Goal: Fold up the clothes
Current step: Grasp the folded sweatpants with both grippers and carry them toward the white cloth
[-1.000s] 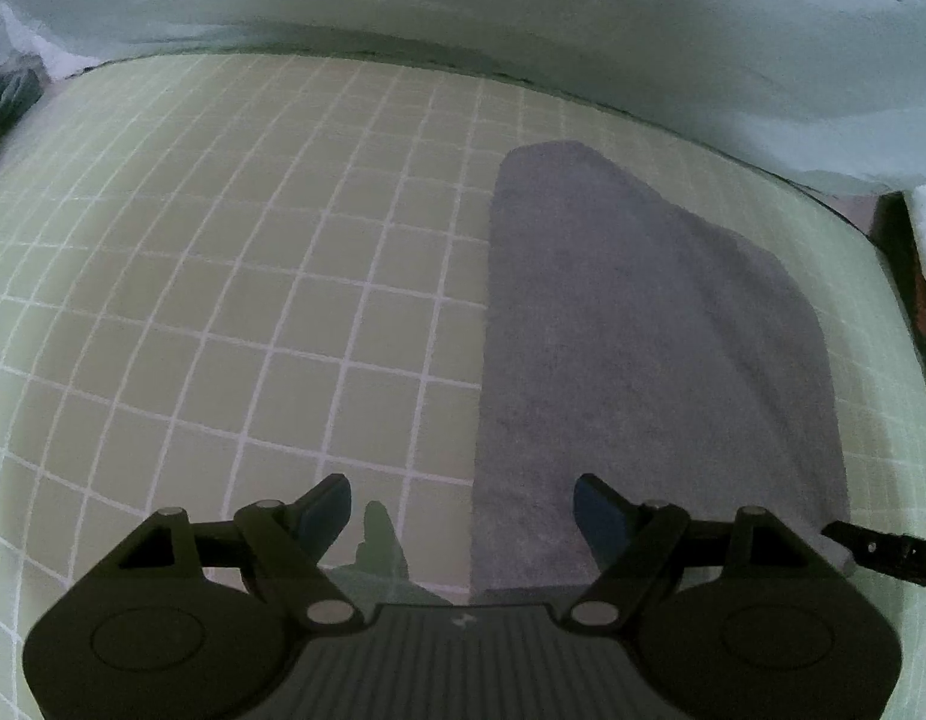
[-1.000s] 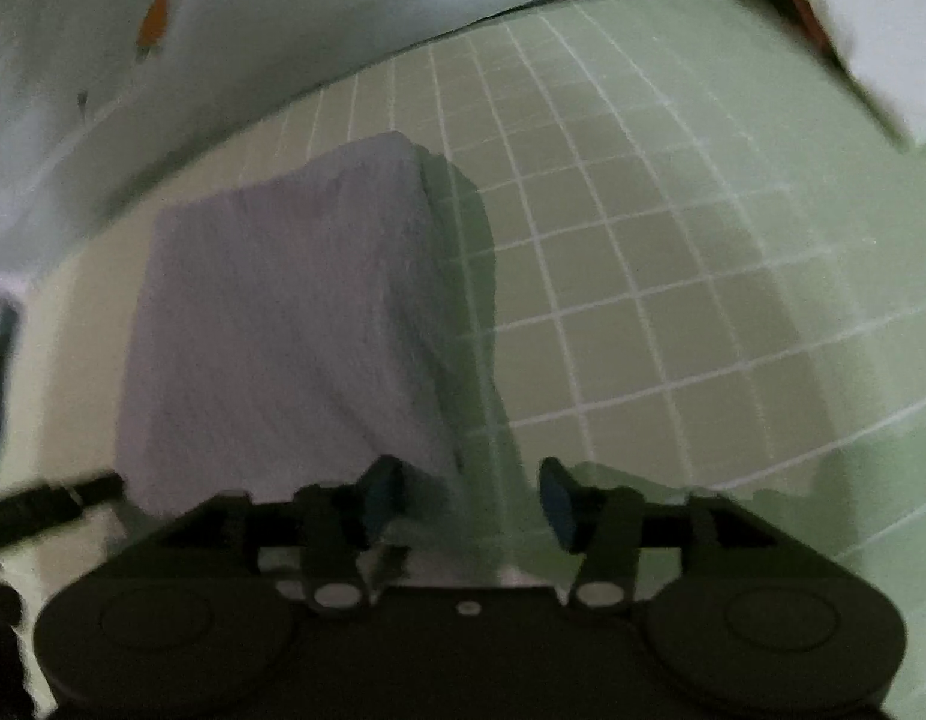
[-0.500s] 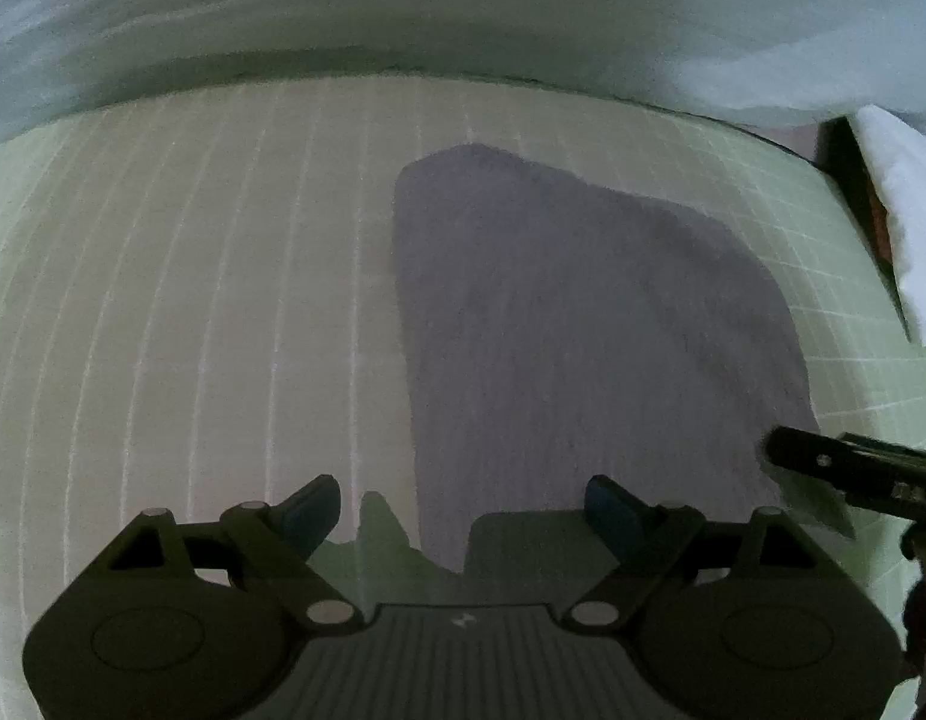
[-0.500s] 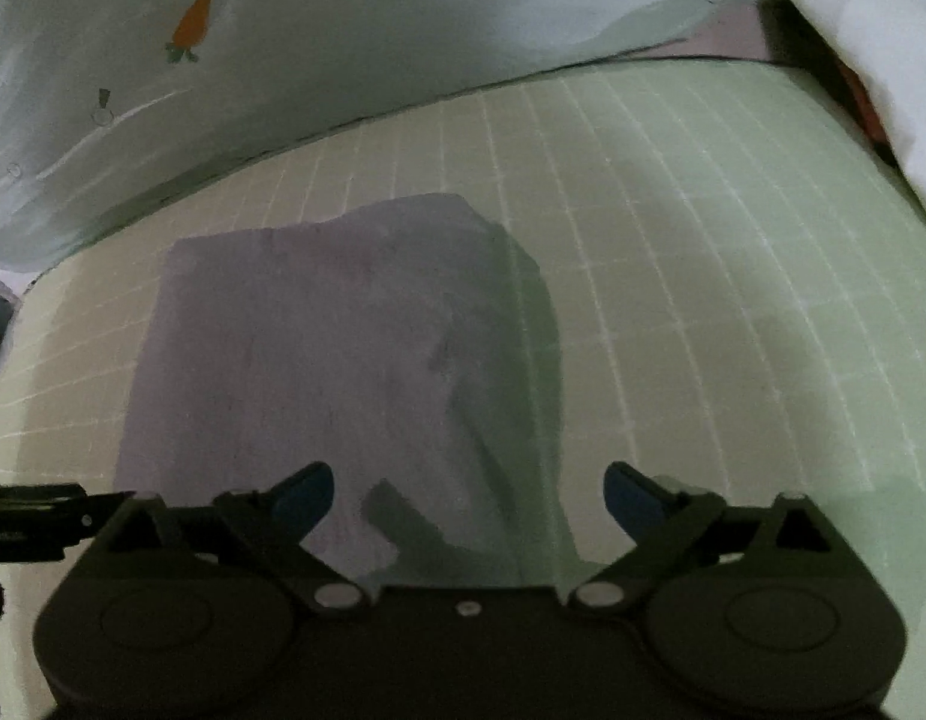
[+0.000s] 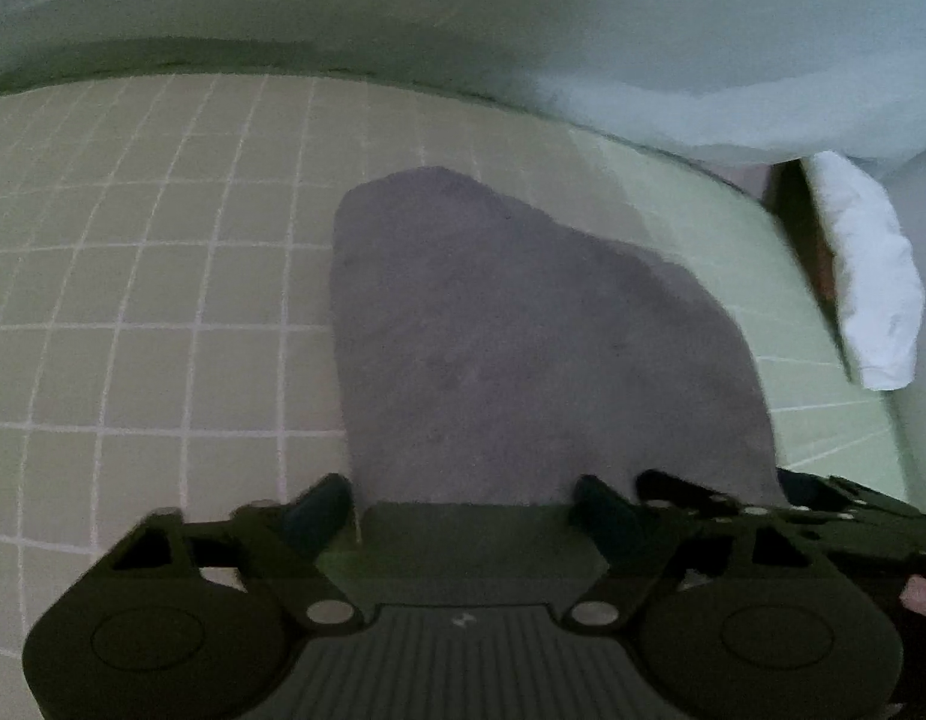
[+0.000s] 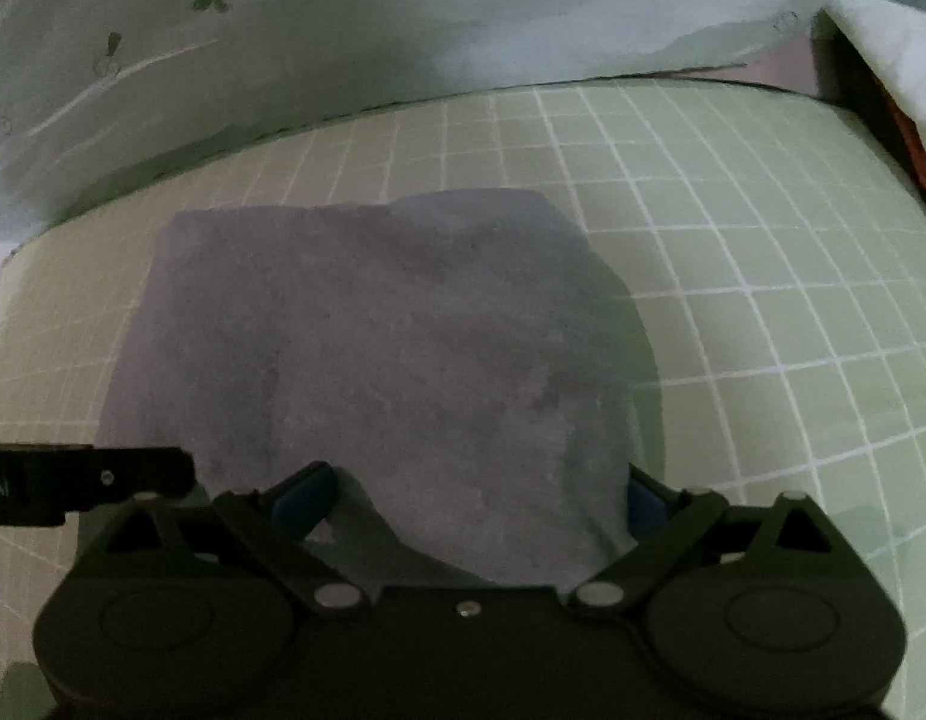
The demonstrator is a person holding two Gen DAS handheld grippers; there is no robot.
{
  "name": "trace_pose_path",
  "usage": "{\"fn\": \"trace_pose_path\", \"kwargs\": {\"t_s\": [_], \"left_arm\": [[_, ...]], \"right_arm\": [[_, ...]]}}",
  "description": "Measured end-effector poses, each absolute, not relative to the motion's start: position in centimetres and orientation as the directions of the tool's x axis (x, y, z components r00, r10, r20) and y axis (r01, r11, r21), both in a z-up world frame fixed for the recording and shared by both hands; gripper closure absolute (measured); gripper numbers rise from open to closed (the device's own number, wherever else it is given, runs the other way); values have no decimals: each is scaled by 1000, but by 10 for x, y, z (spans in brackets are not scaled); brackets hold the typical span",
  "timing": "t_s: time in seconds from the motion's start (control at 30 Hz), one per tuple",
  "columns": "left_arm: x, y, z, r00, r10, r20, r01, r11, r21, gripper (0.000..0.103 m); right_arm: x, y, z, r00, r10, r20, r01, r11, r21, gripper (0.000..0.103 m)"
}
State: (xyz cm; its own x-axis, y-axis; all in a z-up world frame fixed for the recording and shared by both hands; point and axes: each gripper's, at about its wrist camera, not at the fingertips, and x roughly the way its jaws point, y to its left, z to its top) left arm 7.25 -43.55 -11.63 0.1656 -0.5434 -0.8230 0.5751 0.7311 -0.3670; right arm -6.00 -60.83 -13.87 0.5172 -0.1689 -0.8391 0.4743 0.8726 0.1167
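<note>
The left gripper is seen closing, its jaws apart at the near edge of the grey cloth, nothing clamped. The right gripper is spread wide, the cloth's near edge lying between unpressed pads. The cloth is laid flat on the green checked sheet. A carrot-print quilt is shown only by the right view; open sheet is left on both sides.

Dim light, green grid-checked bed sheet, pale carrot-print quilt behind
</note>
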Motion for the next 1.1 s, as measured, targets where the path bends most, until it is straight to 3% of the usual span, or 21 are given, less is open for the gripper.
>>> {"fn": "trace_pose_path", "kwargs": {"t_s": [0.03, 0.13, 0.2, 0.3, 0.63, 0.83, 1.1], "left_arm": [[72, -436, -117, 165, -554, -816, 575, 726, -377, 49], [67, -435, -115, 179, -573, -800, 565, 726, -393, 58], [63, -436, -112, 185, -584, -790, 563, 722, -402, 65], [57, -440, -99, 181, -607, -774, 581, 701, -414, 75], [-17, -485, -33, 220, -668, -711, 680, 627, -379, 76], [-71, -554, -12, 248, -706, -663, 693, 607, -388, 76], [-141, -684, 8, 232, -761, -606, 742, 541, -396, 76]], "right_arm": [[-58, -605, -138, 515, -170, -840, 468, 877, 109, 9], [-55, -599, -132, 515, -151, -844, 443, 890, 111, 32], [-55, -599, -126, 528, -101, -843, 423, 892, 158, 72], [-57, -595, -117, 525, -81, -847, 418, 892, 174, 75], [-127, -605, -54, 629, -143, -764, 386, 911, 147, 75], [-185, -673, -27, 676, -172, -717, 410, 895, 173, 75], [-247, -790, -3, 672, -298, -678, 478, 874, 90, 75]]}}
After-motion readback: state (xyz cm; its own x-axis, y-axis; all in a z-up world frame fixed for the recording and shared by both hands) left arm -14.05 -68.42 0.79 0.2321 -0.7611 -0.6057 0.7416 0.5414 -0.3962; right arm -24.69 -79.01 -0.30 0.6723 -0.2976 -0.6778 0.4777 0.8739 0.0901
